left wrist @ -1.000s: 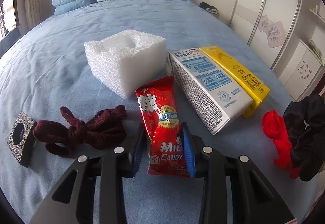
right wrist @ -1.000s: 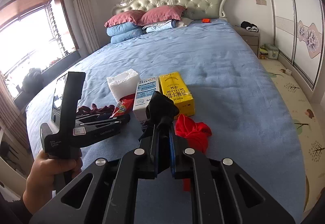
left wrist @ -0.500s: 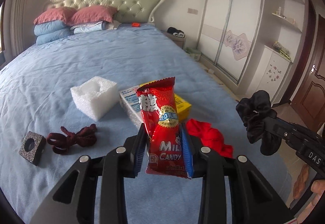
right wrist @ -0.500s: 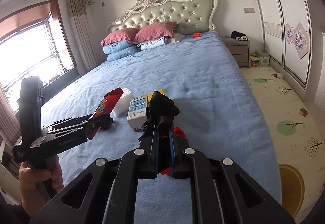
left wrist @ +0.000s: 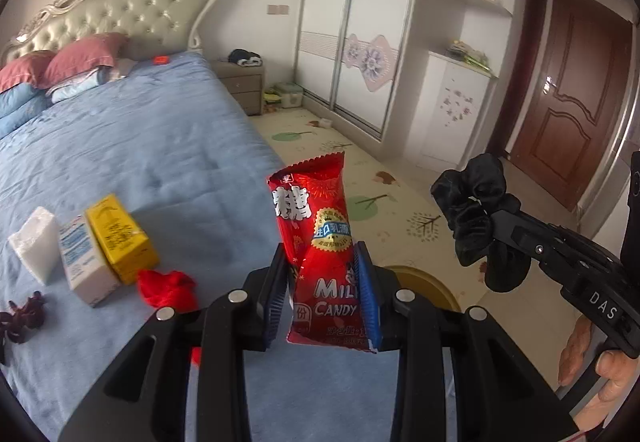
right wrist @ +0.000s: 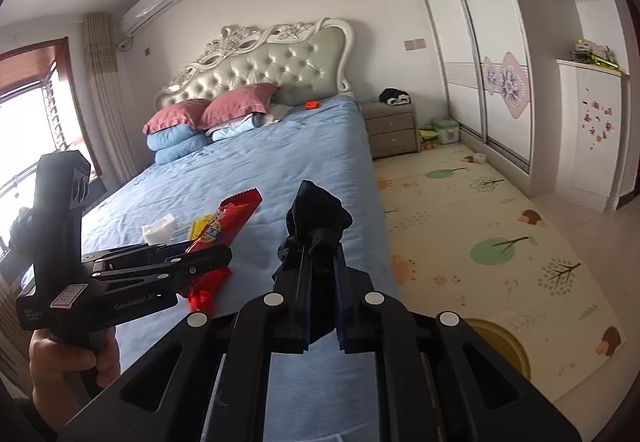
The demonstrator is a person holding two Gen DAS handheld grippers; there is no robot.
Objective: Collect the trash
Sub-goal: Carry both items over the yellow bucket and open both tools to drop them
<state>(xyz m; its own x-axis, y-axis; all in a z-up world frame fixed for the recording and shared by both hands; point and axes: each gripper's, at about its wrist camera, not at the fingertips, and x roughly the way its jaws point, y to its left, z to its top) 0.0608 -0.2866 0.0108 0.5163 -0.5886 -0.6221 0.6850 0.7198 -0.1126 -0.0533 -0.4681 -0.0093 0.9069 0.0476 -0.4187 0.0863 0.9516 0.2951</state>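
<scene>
Red candy wrapper [left wrist: 320,242] and black scrunchie [right wrist: 316,222] (both pinched in fingers) hang past the bed edge [left wrist: 260,137].

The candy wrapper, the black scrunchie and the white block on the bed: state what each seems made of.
Candy wrapper: glossy printed plastic film, judging by its sheen, creases and serrated top edge.
Black scrunchie: soft gathered fabric, faintly shiny, perhaps satin or velvet.
White block: probably packing foam; it looks matte white and slightly grainy.
</scene>
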